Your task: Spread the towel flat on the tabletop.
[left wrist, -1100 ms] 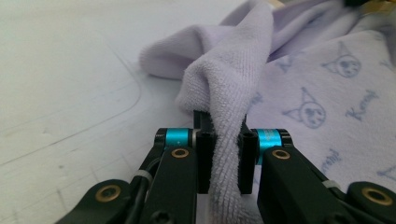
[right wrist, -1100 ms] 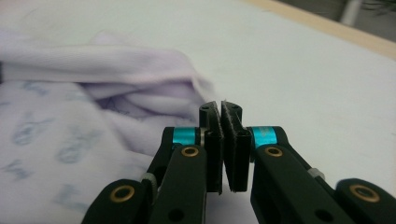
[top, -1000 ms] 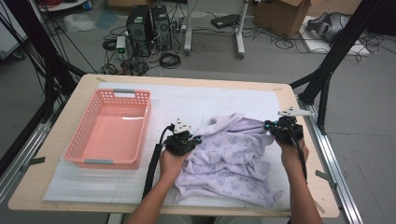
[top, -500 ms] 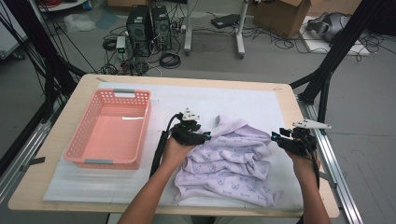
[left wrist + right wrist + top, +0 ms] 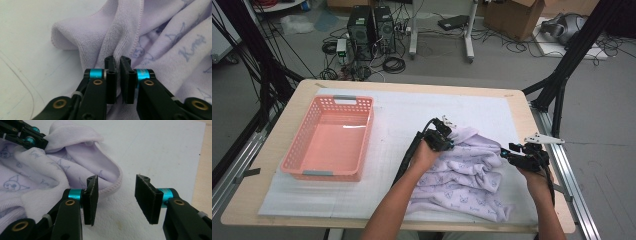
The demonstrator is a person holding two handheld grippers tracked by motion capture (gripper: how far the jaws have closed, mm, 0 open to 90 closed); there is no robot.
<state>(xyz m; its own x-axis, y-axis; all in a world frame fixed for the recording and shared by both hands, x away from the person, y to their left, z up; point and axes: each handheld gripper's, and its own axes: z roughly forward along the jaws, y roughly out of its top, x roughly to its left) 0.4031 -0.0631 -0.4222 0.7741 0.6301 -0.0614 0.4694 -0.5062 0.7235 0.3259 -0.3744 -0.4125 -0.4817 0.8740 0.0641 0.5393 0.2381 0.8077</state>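
A lilac towel (image 5: 472,175) printed with small cartoon faces lies crumpled on the white mat. My left gripper (image 5: 451,135) is at its far upper edge, and in the left gripper view my left gripper (image 5: 117,60) is shut on a raised fold of the towel (image 5: 120,27). My right gripper (image 5: 504,151) hovers low at the towel's right side. In the right gripper view my right gripper (image 5: 116,180) has just been opening and holds nothing between its pads. The towel's hemmed edge (image 5: 110,187) lies just past its left pad.
A pink plastic basket (image 5: 368,135) stands on the left part of the white foam mat (image 5: 402,115). The wooden table edge (image 5: 532,115) and black frame legs (image 5: 562,85) are close on the right. Cables and computer boxes sit on the floor beyond.
My left gripper moved right along the towel's far edge and now pinches a fold. My right gripper came down toward the mat, opened, and the towel's right corner has dropped.
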